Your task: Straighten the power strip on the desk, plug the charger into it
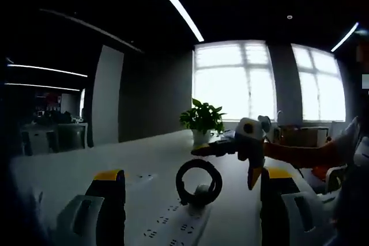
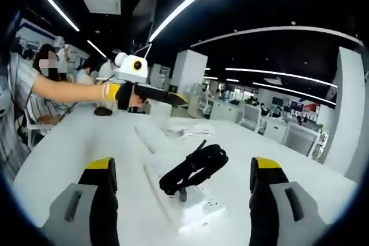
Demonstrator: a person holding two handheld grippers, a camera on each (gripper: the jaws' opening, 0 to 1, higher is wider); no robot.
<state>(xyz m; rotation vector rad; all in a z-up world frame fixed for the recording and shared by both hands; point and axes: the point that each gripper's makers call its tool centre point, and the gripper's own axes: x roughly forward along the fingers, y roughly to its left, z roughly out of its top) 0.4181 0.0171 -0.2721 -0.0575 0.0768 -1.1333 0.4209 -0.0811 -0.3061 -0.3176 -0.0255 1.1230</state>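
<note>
1. White desk surface [image 2: 75, 148] carries the power strip [image 2: 184, 203], which lies flat between the right gripper's jaws in the right gripper view.
2. Charger [image 2: 183, 193]: seated on the power strip, with its black cable [image 2: 196, 168] coiled in a bundle above it. In the left gripper view the same cable [image 1: 199, 181] stands as a loop over the charger body [image 1: 202, 191], on the power strip [image 1: 173, 223].
3. Left gripper [image 1: 193, 200]: jaws spread wide, yellow-tipped, one on each side of the power strip; they grip nothing.
4. Right gripper [image 2: 184, 185]: jaws spread wide, one on each side of the strip and the cable bundle; no contact with either is visible.
5. Each gripper appears in the other's view, held above the desk: the right gripper [image 1: 253, 154] from the right side, with an orange sleeve behind it; the left gripper [image 2: 155, 93] from the left side, on an outstretched arm.
6. Potted plant [image 1: 202, 120]: stands at the far edge of the desk, before bright windows.
7. Second white strip-like item [image 2: 151, 137]: lies farther along the desk, beyond the power strip; detail cannot be resolved.
</note>
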